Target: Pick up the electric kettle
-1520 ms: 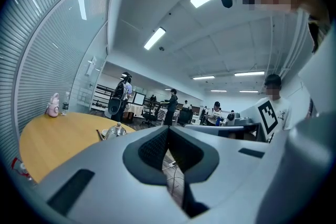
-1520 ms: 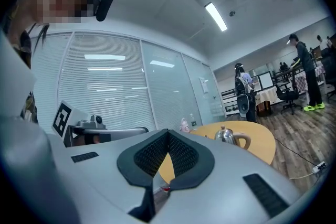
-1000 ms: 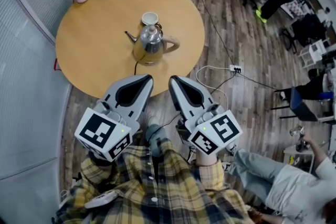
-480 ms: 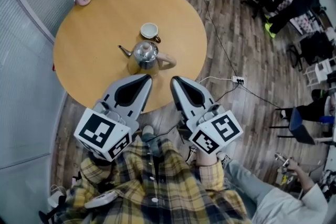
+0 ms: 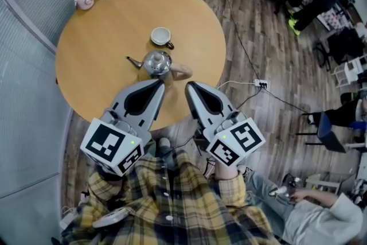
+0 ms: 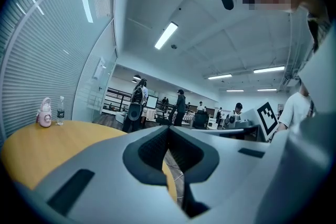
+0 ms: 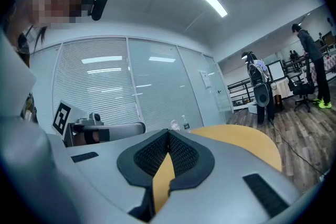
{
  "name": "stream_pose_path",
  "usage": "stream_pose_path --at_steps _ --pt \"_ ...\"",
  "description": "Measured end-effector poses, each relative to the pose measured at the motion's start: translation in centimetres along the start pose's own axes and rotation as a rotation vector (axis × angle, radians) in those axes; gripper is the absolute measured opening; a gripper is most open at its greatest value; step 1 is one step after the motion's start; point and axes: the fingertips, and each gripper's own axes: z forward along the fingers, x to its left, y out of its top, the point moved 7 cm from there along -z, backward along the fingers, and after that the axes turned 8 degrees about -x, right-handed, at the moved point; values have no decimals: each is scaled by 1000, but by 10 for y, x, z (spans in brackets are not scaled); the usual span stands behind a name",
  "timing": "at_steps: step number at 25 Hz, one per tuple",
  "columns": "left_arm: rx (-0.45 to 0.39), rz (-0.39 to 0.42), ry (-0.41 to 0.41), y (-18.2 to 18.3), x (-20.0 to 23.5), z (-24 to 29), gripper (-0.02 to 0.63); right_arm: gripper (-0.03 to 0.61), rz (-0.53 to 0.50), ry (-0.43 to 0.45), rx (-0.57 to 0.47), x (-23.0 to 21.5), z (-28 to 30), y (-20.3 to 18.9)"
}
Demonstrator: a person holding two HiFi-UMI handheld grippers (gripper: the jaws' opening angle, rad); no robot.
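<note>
the grey left gripper (image 5: 157,82) and grey right gripper (image 5: 188,85) are both clenched empty, tips near the shiny steel electric kettle (image 5: 157,62) standing on the round wooden table (image 5: 92,54). nothing is grasped, so opening, gripping and lifting all remain. no brand or lettering is legible anywhere.

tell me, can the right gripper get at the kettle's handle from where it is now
Probably yes: the right gripper sits just short of the kettle handle with nothing between, though its shut jaws must open first.
</note>
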Motion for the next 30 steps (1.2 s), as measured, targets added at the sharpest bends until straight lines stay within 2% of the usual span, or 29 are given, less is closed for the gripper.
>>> stream_pose_path --at_steps 12,17,22,30 --pt "4 -8 3 -8 23 4 5 31 -20 -22 35 -7 19 -15" --pt "-1 -5 13 -12 27 3 3 31 -66 -53 38 -13 19 -21" --pt "17 -13 23 -25 31 3 5 32 -113 -85 60 -23 20 -35" --pt "48 -28 46 -49 45 3 3 32 -131 -118 99 -45 29 -65"
